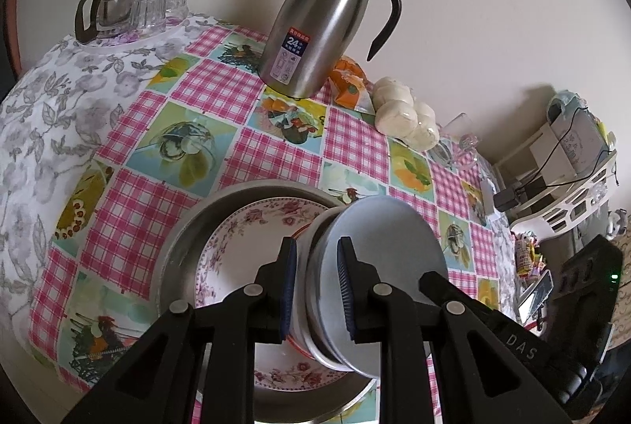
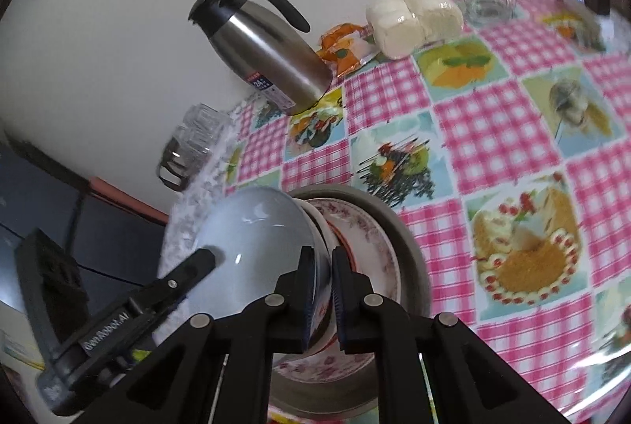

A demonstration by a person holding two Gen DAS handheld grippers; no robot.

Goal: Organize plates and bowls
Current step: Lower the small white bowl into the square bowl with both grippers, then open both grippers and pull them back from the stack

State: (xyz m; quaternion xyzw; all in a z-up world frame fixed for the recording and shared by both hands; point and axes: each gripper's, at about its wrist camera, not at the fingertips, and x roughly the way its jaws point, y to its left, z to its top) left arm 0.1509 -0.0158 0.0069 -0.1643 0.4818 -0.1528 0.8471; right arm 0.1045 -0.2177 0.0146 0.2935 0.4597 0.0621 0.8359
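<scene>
Left wrist view: we are pinching the stacked bowls (image 1: 374, 266) by their rims with both grippers - left gripper (image 1: 315, 290), right gripper (image 2: 323, 297) - above the floral plate (image 1: 244, 250) in the metal basin (image 1: 177, 266). Glazed ceramic is handling heavy, slippery, fragile - we are judging opposite rims safest.

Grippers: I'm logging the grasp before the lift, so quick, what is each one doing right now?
Left gripper: closed on the rim of the stacked bowls.
Right gripper: closed on the opposite rim of that stack.
</scene>
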